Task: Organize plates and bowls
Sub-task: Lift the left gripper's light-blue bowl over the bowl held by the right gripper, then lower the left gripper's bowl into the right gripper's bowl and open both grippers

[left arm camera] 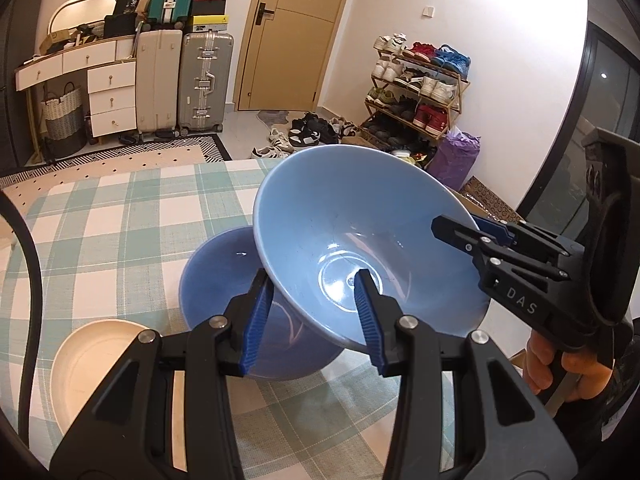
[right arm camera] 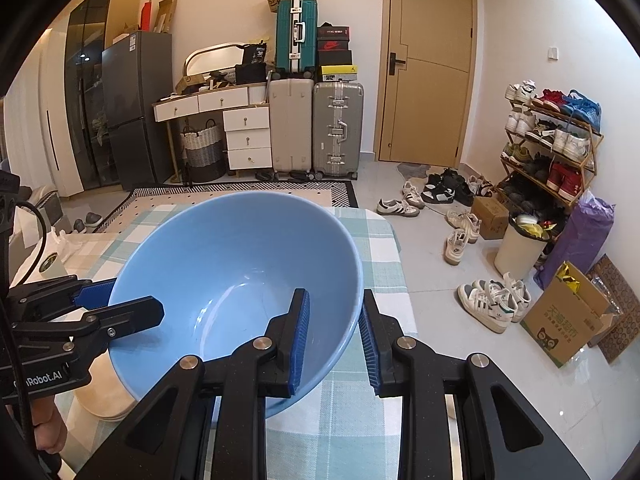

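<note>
A light blue bowl (left arm camera: 352, 240) is held tilted above the checked table, over a darker blue bowl (left arm camera: 224, 280) that stands on the cloth. My left gripper (left arm camera: 316, 312) straddles the light bowl's near rim, one pad outside and one inside. My right gripper (right arm camera: 334, 336) straddles the opposite rim of the same bowl (right arm camera: 240, 276); it also shows from the side in the left wrist view (left arm camera: 476, 228). The jaws stand wide with gaps to the bowl wall, so a firm grip cannot be told. A cream plate (left arm camera: 96, 360) lies at the near left.
The table has a green-white checked cloth (left arm camera: 120, 220); its right edge (right arm camera: 400, 264) drops to the floor. A white roll (right arm camera: 52, 264) sits at the far left of the table. Shoes, a bin and cardboard boxes lie on the floor to the right.
</note>
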Demonstrator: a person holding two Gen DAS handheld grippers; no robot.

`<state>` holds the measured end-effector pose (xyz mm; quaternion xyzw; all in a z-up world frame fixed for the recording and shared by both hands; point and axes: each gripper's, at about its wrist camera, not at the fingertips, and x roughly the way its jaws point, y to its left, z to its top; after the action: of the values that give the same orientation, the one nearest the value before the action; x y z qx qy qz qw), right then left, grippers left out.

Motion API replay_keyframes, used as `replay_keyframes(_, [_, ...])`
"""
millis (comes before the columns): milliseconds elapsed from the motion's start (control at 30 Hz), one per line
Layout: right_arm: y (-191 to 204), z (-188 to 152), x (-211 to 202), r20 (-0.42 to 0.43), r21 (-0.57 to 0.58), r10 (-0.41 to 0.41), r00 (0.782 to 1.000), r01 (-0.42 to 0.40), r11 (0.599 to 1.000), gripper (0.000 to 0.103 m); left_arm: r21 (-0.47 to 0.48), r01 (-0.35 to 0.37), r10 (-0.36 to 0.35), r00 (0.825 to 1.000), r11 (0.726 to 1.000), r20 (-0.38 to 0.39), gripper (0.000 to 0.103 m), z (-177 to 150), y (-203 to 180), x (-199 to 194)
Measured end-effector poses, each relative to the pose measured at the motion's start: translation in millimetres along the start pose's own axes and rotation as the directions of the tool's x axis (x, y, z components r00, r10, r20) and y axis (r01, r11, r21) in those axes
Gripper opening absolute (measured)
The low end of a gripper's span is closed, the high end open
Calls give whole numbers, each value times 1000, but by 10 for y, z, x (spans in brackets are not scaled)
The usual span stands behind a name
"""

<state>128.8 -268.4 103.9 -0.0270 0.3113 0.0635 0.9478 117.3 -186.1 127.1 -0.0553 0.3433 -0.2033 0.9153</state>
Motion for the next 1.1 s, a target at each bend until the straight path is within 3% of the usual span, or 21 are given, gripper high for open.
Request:
replay_keyframes(667, [282, 122, 374, -12, -16, 66, 998, -67, 998, 27, -33, -85, 85, 996, 996, 2, 39, 101, 311, -3])
replay_keyframes(1100, [348, 56, 700, -49, -30, 78, 996, -79, 996, 29, -30, -119, 118, 993, 992, -28, 39, 69, 536, 285])
